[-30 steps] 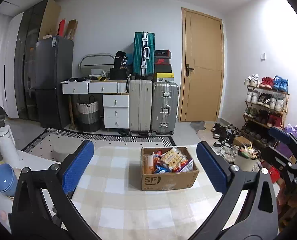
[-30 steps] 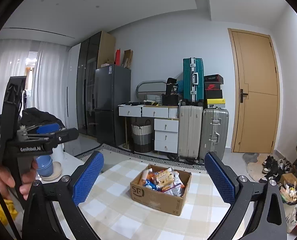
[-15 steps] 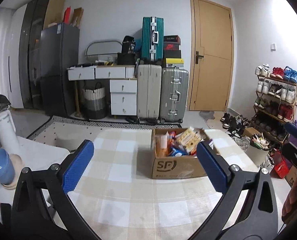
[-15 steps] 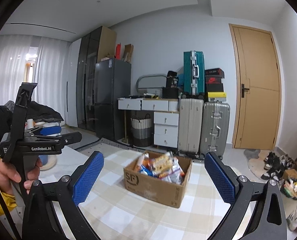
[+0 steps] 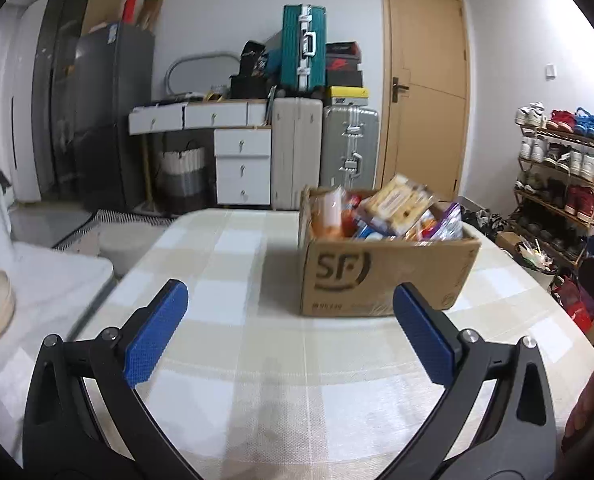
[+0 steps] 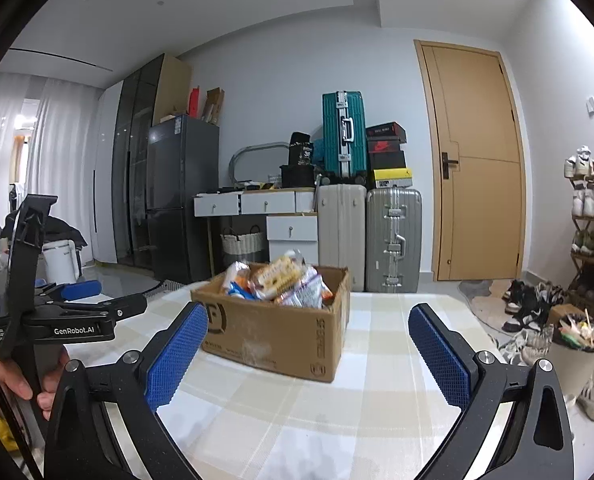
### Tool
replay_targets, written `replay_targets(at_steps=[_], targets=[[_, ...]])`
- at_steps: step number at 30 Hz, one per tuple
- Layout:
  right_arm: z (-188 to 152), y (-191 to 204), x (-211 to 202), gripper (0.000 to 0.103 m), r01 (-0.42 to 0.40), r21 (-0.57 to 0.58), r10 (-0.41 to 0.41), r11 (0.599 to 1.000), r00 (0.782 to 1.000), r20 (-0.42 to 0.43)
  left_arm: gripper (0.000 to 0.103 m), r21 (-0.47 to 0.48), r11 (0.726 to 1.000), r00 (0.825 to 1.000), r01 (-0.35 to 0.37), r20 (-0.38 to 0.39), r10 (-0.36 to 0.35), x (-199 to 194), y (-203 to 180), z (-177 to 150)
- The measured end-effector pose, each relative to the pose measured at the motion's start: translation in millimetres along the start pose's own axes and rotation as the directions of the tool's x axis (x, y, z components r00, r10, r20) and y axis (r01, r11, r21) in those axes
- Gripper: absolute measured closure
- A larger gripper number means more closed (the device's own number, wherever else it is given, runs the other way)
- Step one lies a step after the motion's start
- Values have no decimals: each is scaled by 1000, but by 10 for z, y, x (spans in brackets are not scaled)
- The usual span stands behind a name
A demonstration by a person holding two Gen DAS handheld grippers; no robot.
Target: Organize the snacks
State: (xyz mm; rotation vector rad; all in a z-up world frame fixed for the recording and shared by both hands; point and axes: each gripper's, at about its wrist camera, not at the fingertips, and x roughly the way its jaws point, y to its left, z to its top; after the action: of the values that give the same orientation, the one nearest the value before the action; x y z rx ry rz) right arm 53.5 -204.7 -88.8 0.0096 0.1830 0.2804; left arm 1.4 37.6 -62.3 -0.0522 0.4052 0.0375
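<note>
A brown cardboard box (image 5: 385, 276) marked SF stands on the checked tablecloth (image 5: 257, 360), filled with several snack packets (image 5: 397, 204). It also shows in the right wrist view (image 6: 273, 332) with its snack packets (image 6: 281, 280). My left gripper (image 5: 289, 332) is open and empty, just short of the box and a little left of it. My right gripper (image 6: 309, 356) is open and empty, in front of the box. The left gripper also appears at the left of the right wrist view (image 6: 77, 300), held by a hand.
A white side table (image 5: 37, 280) with a blue cup and white bottle stands left. Suitcases (image 5: 321, 152), drawers and a fridge line the far wall. A shoe rack (image 5: 557, 184) and a door (image 5: 425, 92) are right. A bin (image 6: 577, 352) stands beside the table.
Both grippers have moved forward and lower toward the box, which now looks larger and nearer. Both stay open.
</note>
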Motion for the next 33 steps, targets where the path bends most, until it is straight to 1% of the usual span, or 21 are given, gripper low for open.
replay_targets(at_steps=[5,9,11,13,14,16,20,23,24,25,30,33], targets=[[-124,-2,78,1,19,-12,-19,1000,1000,-10,1,-13,1000,999,-18,50,19,225,29,-237],[-142,25,112,1,26,-24,-27,999,999,-21,1,-29,999,997,-27,73,29,284,57,-299],[-144,20,125,1,26,-25,-27,999,999,-31,1,-21,999,996,-33,85,35,256,44,-314],[-161,10,154,1,30,-21,-31,999,999,-40,1,8,999,996,-40,86,39,317,-20,-343],[-160,-1,136,1,32,-16,-33,999,999,-42,1,20,999,995,-40,89,38,280,-49,-320],[-163,-33,132,1,32,1,-32,999,998,-46,0,41,999,995,-32,97,28,307,-93,-343],[-156,-92,144,1,41,32,-40,999,998,-47,1,25,999,995,-28,92,26,363,-51,-349],[-160,-116,158,1,44,45,-41,998,997,-63,0,37,999,995,-30,95,26,348,-71,-360],[-164,-113,170,1,46,46,-42,998,997,-72,0,42,999,995,-28,94,24,389,-86,-374],[-168,-112,178,1,47,46,-43,998,996,-76,0,44,999,995,-29,93,25,330,-91,-349],[-162,-96,149,1,47,36,-44,998,997,-67,0,45,999,995,-28,92,24,268,-81,-341],[-162,-93,137,1,45,35,-42,998,997,-68,0,44,999,996,-28,89,24,303,-82,-350]])
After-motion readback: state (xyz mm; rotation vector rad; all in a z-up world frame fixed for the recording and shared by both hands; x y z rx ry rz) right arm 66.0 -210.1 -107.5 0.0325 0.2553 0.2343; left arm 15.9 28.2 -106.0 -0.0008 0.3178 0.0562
